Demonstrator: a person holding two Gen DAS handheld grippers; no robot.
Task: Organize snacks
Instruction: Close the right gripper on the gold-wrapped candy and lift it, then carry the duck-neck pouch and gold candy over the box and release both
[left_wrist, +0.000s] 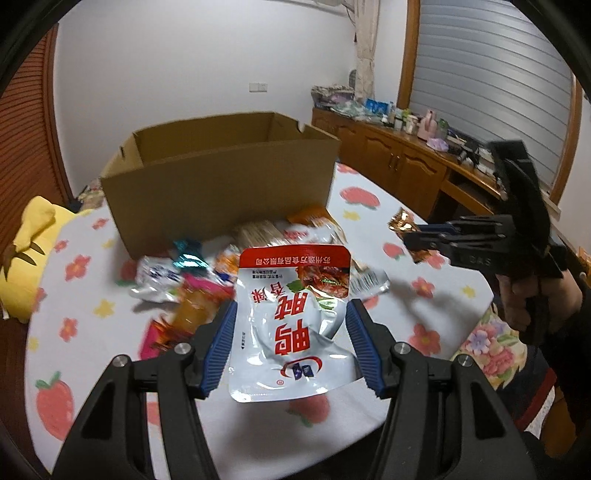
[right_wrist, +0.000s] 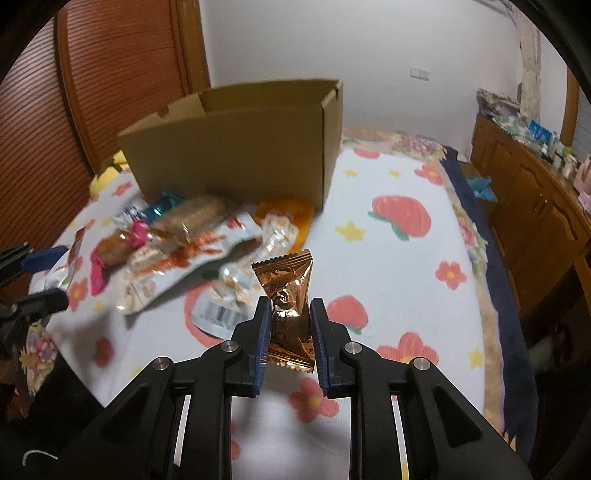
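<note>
Jaws of the left gripper (left_wrist: 291, 325) clamp a white and red pouch (left_wrist: 291, 325) by its two side edges; the pouch is off the cloth, long axis running straight out along the fingers toward 12 o'clock. Jaws of the right gripper (right_wrist: 286, 328) pinch a small copper candy wrapper (right_wrist: 286, 295) at its waist, long axis also pointing away toward 12.

Cardboard box (left_wrist: 218, 184), top open, stands on the flowered cloth (left_wrist: 417, 306) dead ahead of the left gripper at 12 o'clock, beyond the loose heap of snacks (left_wrist: 192, 280) that lies against its near wall. From the right wrist view the box (right_wrist: 236, 147) sits at about 11 o'clock, heap (right_wrist: 192, 236) at 10 to 11, so that gripper has to cross leftward as well as forward.

Both loads hang lower than the box rim as framed; the near wall stands between each load and the inside.

Judgement: the left hand has the straighter line, the box being square in front of it; the right gripper (left_wrist: 417, 236) shows at 3 o'clock in the left view, well apart from the box's right corner. Either drop calls for a lift over the near wall before letting go. The pouch is floppy and wide, likely to catch the rim if carried low.
</note>
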